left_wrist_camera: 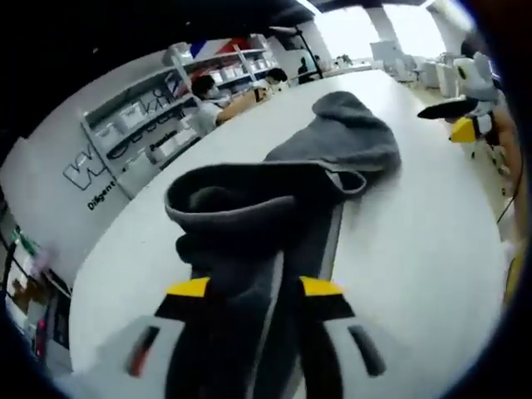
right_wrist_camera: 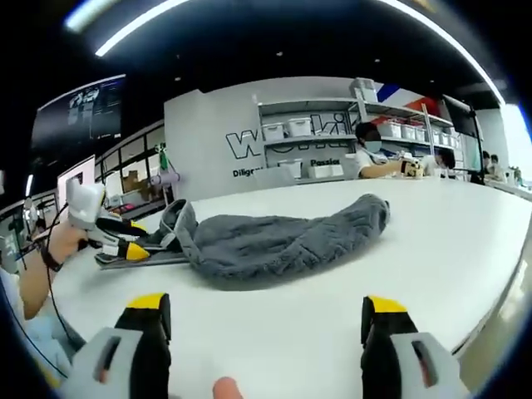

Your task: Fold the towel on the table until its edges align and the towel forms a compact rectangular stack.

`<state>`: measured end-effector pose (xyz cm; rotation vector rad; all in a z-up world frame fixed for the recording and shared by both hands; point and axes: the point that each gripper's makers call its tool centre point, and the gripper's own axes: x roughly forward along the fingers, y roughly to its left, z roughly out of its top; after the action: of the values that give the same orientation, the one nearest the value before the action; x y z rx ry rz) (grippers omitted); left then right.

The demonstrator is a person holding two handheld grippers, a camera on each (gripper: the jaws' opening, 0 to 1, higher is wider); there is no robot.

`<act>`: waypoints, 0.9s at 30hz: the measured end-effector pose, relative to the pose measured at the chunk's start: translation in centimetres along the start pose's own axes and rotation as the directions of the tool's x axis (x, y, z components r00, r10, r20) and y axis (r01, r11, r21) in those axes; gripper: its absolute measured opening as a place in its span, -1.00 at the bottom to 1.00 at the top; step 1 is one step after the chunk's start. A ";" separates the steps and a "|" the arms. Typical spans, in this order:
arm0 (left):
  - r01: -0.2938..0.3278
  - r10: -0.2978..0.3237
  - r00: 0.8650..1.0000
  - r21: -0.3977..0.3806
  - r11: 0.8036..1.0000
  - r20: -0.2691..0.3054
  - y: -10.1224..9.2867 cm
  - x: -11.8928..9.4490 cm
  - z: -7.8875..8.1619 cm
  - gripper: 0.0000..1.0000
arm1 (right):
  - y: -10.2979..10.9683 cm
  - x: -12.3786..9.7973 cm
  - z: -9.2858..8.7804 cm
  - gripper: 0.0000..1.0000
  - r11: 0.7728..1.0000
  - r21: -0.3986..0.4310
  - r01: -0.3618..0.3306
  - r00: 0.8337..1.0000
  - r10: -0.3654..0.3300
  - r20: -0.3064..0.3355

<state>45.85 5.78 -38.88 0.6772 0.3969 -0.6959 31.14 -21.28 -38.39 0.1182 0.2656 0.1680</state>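
Dark grey towel (right_wrist_camera: 274, 237) on white table (right_wrist_camera: 332, 332); yellow-tipped black claws.

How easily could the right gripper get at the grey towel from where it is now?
Probably easily: the right gripper has its jaws open and aimed at the grey towel, with bare white table between them.

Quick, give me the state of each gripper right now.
Left gripper: shut on the towel, holding one end of it lifted.
Right gripper: open, jaws wide apart, holding nothing, just short of the towel on the table.
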 end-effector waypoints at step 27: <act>-0.580 0.568 0.815 -0.157 0.800 -0.115 20.9 -10.6 -7.0 -0.80 | 1.1 -0.3 0.6 0.91 0.999 -0.047 -0.013 1.000 0.013 -0.006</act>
<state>52.16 27.35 -29.11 0.5991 0.2836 -0.0517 30.83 -20.30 -37.58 0.0724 0.2662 0.1876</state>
